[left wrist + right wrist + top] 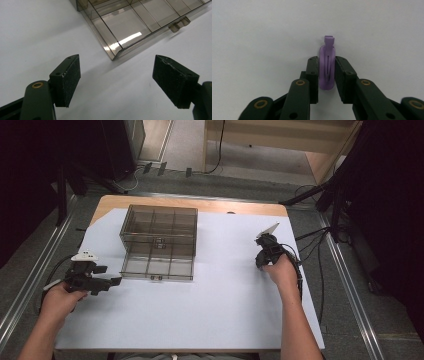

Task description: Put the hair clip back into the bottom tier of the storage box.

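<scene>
A small purple plastic clip [327, 67] stands on edge on the white sheet, and my right gripper [327, 72] is shut on it, both pads pressed against its sides. In the high view that right gripper [263, 255] points down at the sheet right of centre. A smoky clear plastic drawer box [158, 242] sits left of centre with its divided drawer pulled out toward me. My left gripper [116, 281] lies low at the left, open, with nothing between its pads [68, 77]. The drawer's front corner [113, 53] lies just ahead of them.
The white sheet [210, 305] covers most of the wooden table [150, 202]. Metal rails run along both sides, with cables and dark stands on the floor beyond the right edge. Cables trail from both grippers.
</scene>
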Demonstrator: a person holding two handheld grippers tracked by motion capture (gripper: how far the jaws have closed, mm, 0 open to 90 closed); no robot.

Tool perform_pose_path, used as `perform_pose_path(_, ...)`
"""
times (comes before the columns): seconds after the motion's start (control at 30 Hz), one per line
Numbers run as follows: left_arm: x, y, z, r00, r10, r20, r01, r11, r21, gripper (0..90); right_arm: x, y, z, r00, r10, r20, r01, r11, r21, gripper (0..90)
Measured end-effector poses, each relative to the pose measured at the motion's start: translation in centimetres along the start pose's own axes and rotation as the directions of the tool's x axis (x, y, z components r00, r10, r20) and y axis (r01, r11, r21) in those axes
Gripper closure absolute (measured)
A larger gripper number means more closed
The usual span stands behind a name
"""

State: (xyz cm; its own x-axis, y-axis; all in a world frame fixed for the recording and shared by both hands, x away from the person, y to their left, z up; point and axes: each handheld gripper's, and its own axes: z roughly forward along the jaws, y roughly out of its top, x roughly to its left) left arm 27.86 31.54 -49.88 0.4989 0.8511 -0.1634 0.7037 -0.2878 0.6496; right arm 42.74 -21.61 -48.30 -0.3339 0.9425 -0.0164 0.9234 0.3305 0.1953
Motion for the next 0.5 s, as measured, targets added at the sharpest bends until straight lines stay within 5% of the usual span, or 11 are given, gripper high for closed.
perform_pose_path(0.5,-0.03,0.05,0.1,0.9999,0.007,0.008,-0.007,1.0,0.007,23.3,-0.22,0.07,-0.05,0.9999,-0.004,-0.012,0.004,1.0,0.0,77.2)
